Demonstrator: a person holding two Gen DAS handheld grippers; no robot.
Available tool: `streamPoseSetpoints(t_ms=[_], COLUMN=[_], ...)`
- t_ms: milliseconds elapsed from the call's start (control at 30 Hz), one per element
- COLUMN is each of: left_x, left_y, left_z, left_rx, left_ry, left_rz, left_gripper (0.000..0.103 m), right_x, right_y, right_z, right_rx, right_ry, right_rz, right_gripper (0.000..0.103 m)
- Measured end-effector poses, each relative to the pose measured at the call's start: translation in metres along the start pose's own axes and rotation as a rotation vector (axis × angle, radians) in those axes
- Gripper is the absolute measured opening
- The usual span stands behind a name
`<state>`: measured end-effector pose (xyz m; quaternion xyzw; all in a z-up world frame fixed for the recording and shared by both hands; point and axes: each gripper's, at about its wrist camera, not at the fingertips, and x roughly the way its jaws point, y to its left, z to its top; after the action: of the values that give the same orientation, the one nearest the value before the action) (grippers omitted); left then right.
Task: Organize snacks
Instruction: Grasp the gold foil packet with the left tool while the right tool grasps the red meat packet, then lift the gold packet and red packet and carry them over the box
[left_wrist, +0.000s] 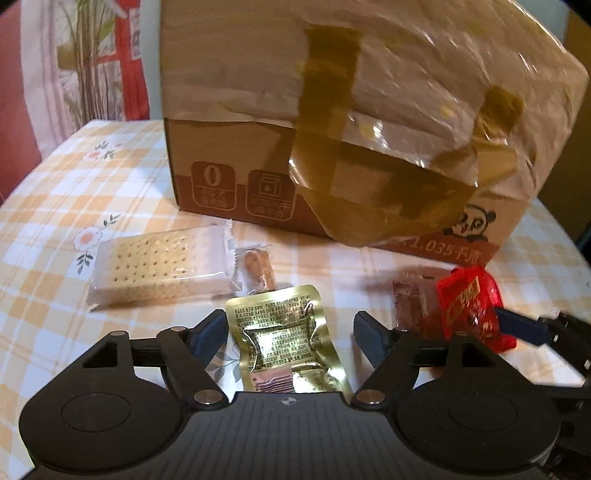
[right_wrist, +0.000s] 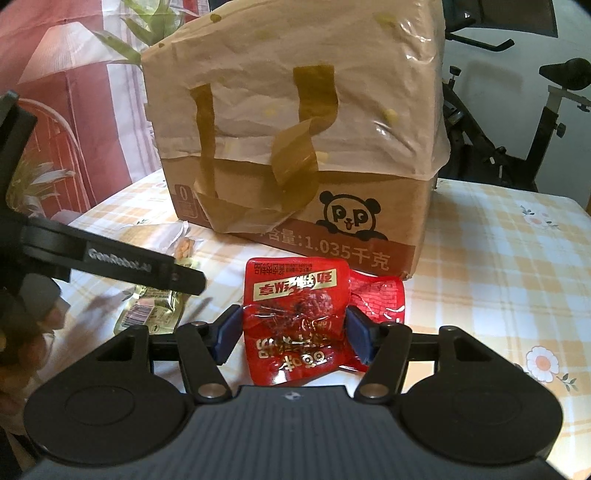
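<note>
Snacks lie scattered on the checked table (left_wrist: 44, 206) in front of a paper-wrapped cardboard box (left_wrist: 332, 122). Gold foil pouch (left_wrist: 284, 332): flat on the table, directly between the fingers of the left tongs (left_wrist: 290, 332), which stand wide and do not appear to touch it. Its long axis runs along the tongs' forward line, near end toward the camera body, far end toward the box; the blue pads (left_wrist: 210, 328) flank its narrow width, so closing should meet its two long edges. Red pouch (right_wrist: 295, 321): pinched between the blue pads (right_wrist: 227, 332) of the right tongs (right_wrist: 293, 332), crumpled at the waist, its printed top pointing toward the box and seemingly raised off the table. In the left wrist view this pouch appears to the right, just beside a small clear brownish packet (left_wrist: 410, 302). Cracker pack (left_wrist: 159, 266): ahead and left of the left tongs, long axis crosswise, with a small wrapped sweet (left_wrist: 258, 273) at its right end. Left hand is judged nearer to the gold pouch, cracker pack and sweet.
</note>
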<state>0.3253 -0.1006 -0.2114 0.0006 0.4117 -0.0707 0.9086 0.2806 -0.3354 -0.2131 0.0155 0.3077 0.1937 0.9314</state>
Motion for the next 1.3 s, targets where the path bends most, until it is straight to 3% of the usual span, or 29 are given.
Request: streamPoseSetpoints(t_ms=[267, 333, 367, 400, 533, 767, 1000, 1100, 1300], left_x=[-0.011, -0.011, -0.013, -0.015, -0.024, -0.028, -0.040, -0.036, -0.051], left_y=[0.007, 0.009, 0.011, 0.013, 0.027, 0.036, 0.034, 0.034, 0.030], left_z=[-0.013, -0.013, -0.013, -0.014, -0.019, -0.023, -0.020, -0.014, 0.000], left_rx=[0.034, 0.036, 0.032, 0.025, -0.022, -0.056, -0.044, -0.023, -0.010], left_ry=[-0.012, -0.006, -0.007, -0.010, -0.014, -0.019, -0.051, -0.028, -0.031], left_rz=[0.025, 0.037, 0.051, 0.060, -0.009, -0.058, -0.102, -0.111, -0.131], left_gripper=[0.077, 0.071, 0.059, 0.058, 0.054, 0.051, 0.051, 0.051, 0.051], right_x=[0.001, 0.001, 0.002, 0.002, 0.002, 0.002, -0.003, -0.007, -0.009], right_y=[-0.001, -0.001, -0.001, -0.001, 0.000, 0.001, 0.000, -0.001, -0.007], right_z=[0.000, 0.000, 0.000, 0.000, 0.000, 0.000, -0.001, -0.002, 0.007], right_rx=[0.007, 0.008, 0.008, 0.009, 0.009, 0.006, 0.023, 0.030, 0.070], right_ry=[0.004, 0.005, 0.006, 0.007, 0.008, 0.009, -0.012, -0.021, 0.010], right_rz=[0.009, 0.010, 0.011, 0.012, 0.013, 0.013, 0.025, 0.041, 0.067], right_gripper=[0.063, 0.063, 0.063, 0.063, 0.063, 0.063, 0.063, 0.063, 0.063])
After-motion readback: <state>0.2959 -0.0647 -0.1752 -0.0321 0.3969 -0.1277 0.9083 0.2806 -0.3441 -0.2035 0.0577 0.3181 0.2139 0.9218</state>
